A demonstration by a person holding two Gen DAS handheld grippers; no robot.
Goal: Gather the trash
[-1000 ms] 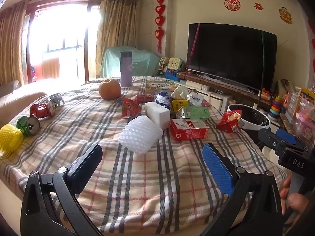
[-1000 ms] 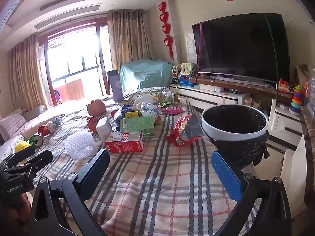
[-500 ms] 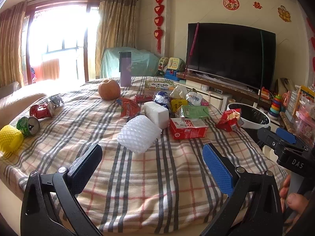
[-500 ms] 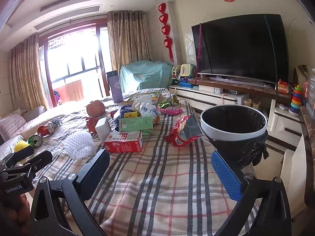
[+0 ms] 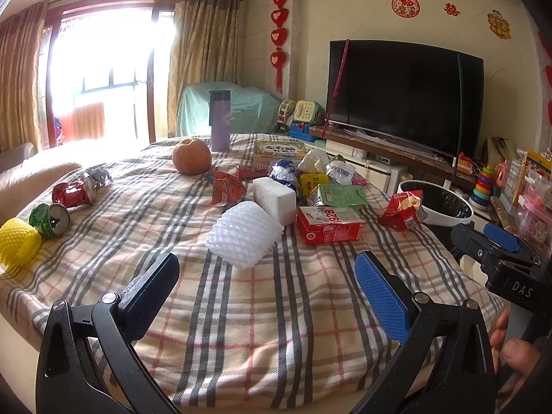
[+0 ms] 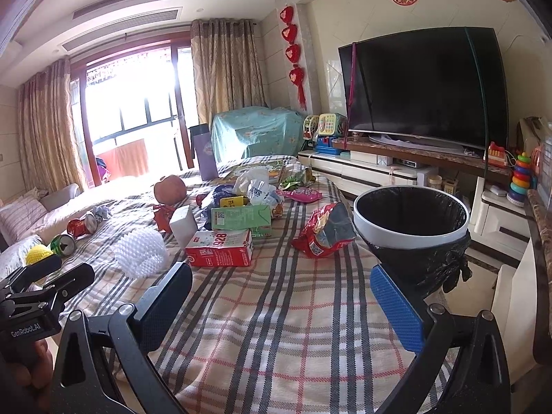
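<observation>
Left claw (image 5: 265, 279) and right claw (image 6: 281, 288) wide open, both empty; white foam net (image 5: 243, 236) just ahead of left claw on plaid-covered surface (image 5: 276, 310), judged light, soft, crushable: grip gently across midsection; bin (image 6: 410, 238) ahead-right of right claw.

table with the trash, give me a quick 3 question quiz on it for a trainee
1. True or false: the left claw holds the white foam net.
2. Which piece of trash lies nearest the bin? A) green can B) red snack bag C) yellow foam net
3. Fill in: the red carton lies on its ____.

Key
1. False: both claws, the right claw too, are open and hold nothing.
2. B
3. side
</observation>
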